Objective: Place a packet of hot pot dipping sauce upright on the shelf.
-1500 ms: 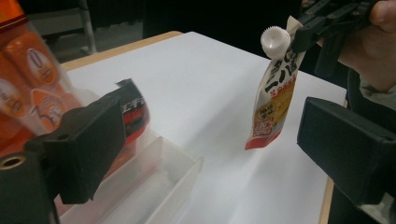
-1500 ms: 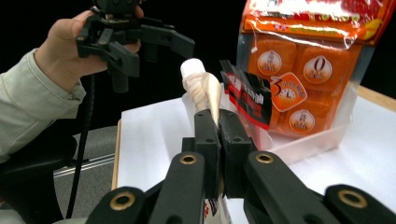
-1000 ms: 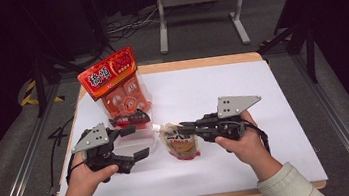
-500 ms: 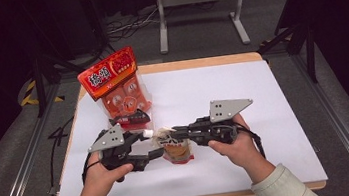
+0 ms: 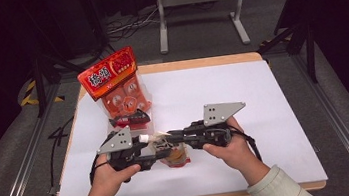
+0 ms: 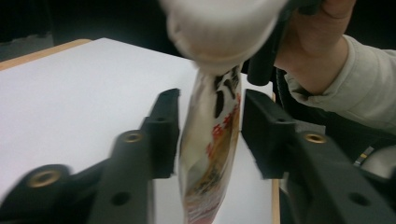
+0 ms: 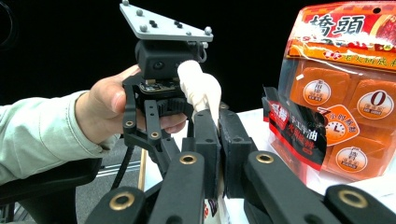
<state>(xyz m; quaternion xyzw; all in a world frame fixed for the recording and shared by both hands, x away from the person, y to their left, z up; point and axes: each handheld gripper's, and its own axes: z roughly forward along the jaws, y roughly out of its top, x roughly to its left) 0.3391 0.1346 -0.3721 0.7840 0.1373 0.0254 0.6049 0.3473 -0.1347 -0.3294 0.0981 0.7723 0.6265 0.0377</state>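
Observation:
A small sauce packet (image 5: 176, 157) with a twisted white top hangs just above the table near its front edge. My right gripper (image 5: 161, 139) is shut on that white top (image 7: 201, 88), with its jaws pressed together around it. My left gripper (image 5: 162, 154) comes in from the left and is open. In the left gripper view its two jaws stand on either side of the hanging packet (image 6: 210, 158), close to its faces. The left gripper's camera block (image 7: 163, 60) faces me in the right gripper view.
A tall orange snack bag (image 5: 118, 85) stands at the table's back left, with a small black and red sachet (image 5: 129, 118) leaning in front of it. A white sheet (image 5: 253, 98) covers the wooden table. A metal stand (image 5: 199, 4) sits on the floor beyond.
My left gripper has moved right until its open jaws straddle the packet. The right gripper has shifted slightly left, still holding the packet by its top.

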